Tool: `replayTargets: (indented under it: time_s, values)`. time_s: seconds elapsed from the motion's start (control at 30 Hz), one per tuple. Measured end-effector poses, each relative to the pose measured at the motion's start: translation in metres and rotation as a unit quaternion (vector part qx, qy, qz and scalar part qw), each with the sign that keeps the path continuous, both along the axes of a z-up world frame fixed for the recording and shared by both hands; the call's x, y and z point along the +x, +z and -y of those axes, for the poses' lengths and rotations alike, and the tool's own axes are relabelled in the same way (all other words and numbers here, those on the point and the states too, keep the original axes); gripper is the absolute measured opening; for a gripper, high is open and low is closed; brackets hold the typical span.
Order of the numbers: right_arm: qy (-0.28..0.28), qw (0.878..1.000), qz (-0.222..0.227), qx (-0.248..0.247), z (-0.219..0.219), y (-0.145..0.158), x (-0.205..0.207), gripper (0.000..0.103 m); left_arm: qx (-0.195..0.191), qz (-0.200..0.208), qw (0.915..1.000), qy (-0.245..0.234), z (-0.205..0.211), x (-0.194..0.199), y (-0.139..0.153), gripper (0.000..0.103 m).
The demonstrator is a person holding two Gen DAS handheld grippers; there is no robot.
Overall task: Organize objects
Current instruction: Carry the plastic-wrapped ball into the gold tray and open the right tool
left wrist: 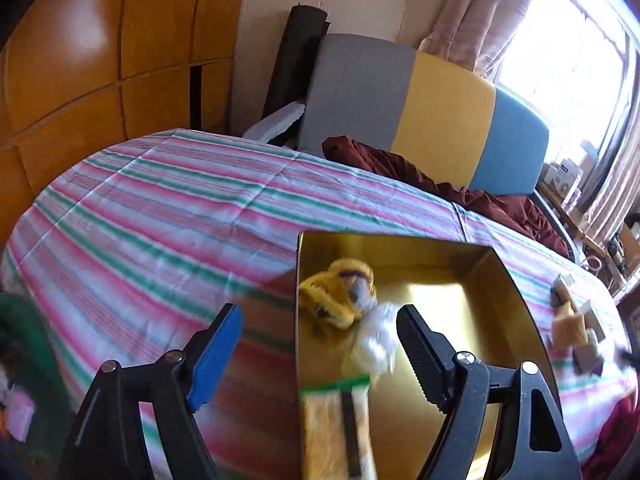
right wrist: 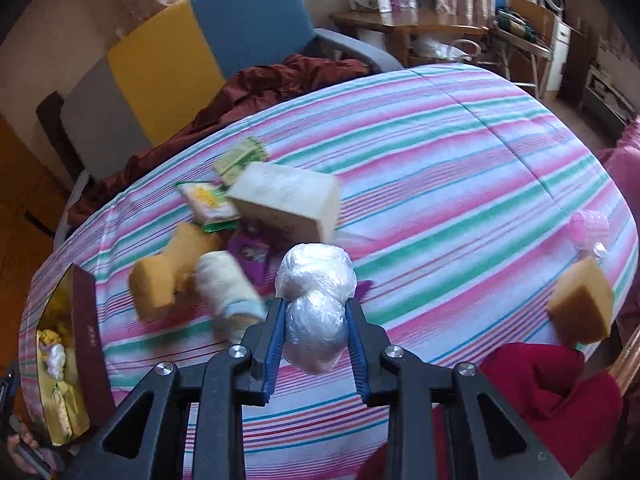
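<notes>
My right gripper point(right wrist: 316, 326) is shut on a clear plastic-wrapped bundle point(right wrist: 316, 300) and holds it above the striped cloth. Beyond it lie a beige box point(right wrist: 288, 204), a yellow-green packet point(right wrist: 208, 202), a green packet point(right wrist: 240, 158), an orange sponge point(right wrist: 168, 272) and a white roll point(right wrist: 230, 292). My left gripper point(left wrist: 320, 340) is open and empty over the gold-lined box point(left wrist: 500, 320), which holds a yellow cloth item point(left wrist: 340, 296), a white plastic bundle point(left wrist: 376, 340) and a yellow packet point(left wrist: 336, 428). The box also shows at the left of the right wrist view point(right wrist: 86, 340).
A striped cloth point(left wrist: 160, 208) covers the table. A grey, yellow and blue chair point(left wrist: 420, 116) with a maroon blanket point(left wrist: 460, 192) stands behind. Another orange sponge point(right wrist: 582, 304), a pink item point(right wrist: 590, 226) and red fabric point(right wrist: 552, 392) are at the right. Blocks point(left wrist: 576, 320) lie right of the box.
</notes>
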State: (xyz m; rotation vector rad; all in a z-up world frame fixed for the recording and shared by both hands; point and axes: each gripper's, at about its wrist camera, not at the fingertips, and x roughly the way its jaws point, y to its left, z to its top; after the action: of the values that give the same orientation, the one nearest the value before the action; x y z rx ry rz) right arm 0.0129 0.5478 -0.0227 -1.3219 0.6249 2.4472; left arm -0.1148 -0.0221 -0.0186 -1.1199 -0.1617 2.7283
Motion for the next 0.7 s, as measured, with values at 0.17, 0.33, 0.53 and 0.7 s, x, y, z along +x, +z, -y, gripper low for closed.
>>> replayTargets:
  time_s: [0.17,0.33,0.53,0.7]
  values:
    - [0.147,0.989,-0.022,-0.005,0.117,0.016,-0.051,0.029,0.004,-0.006,1.0,0.004,0.013,0.028,0.003,0.082]
    - [0.27,0.962,-0.03,-0.03,0.23,0.023,-0.085,0.029,0.019,-0.005,0.9997,0.016,0.023,0.044,0.004,0.083]
    - [0.346,0.936,0.026,-0.053,0.334,-0.014,-0.125,0.029,0.029,0.002,0.9993,0.021,0.028,0.058,-0.002,0.084]
    - [0.353,0.931,0.079,-0.05,0.388,-0.053,-0.156,0.03,0.037,0.013,0.9987,0.033,0.035,0.057,-0.009,0.084]
